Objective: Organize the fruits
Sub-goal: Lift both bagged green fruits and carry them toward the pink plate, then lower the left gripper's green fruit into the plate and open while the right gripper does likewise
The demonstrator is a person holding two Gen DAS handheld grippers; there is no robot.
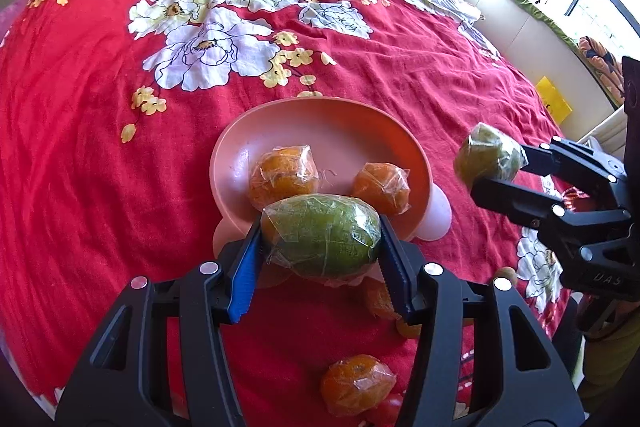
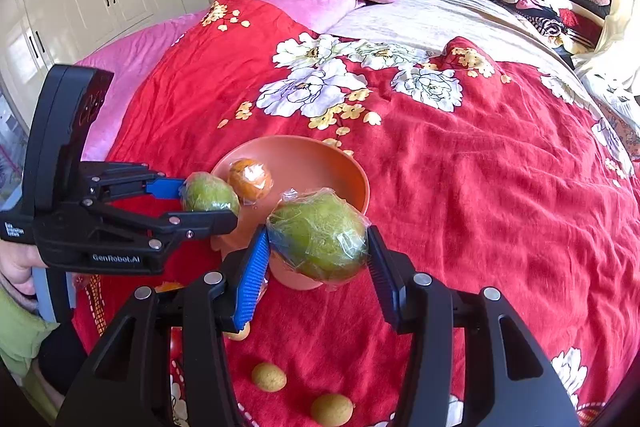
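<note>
A red bedspread (image 1: 400,67) printed with white and yellow flowers carries a pink bowl (image 1: 332,131) of orange fruits (image 1: 283,175), while each black tool with blue pads grips a green fruit (image 1: 320,235) in clear wrap.

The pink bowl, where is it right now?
In the left wrist view the pink bowl sits on the red floral bedspread at centre, just beyond the left gripper, with two wrapped oranges inside.

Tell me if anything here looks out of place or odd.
Nothing looks damaged or spilled. Loose fruit lies on the bedspread, outside the bowl: a wrapped orange and two small yellow fruits. Both tongs hold wrapped green fruit.
</note>
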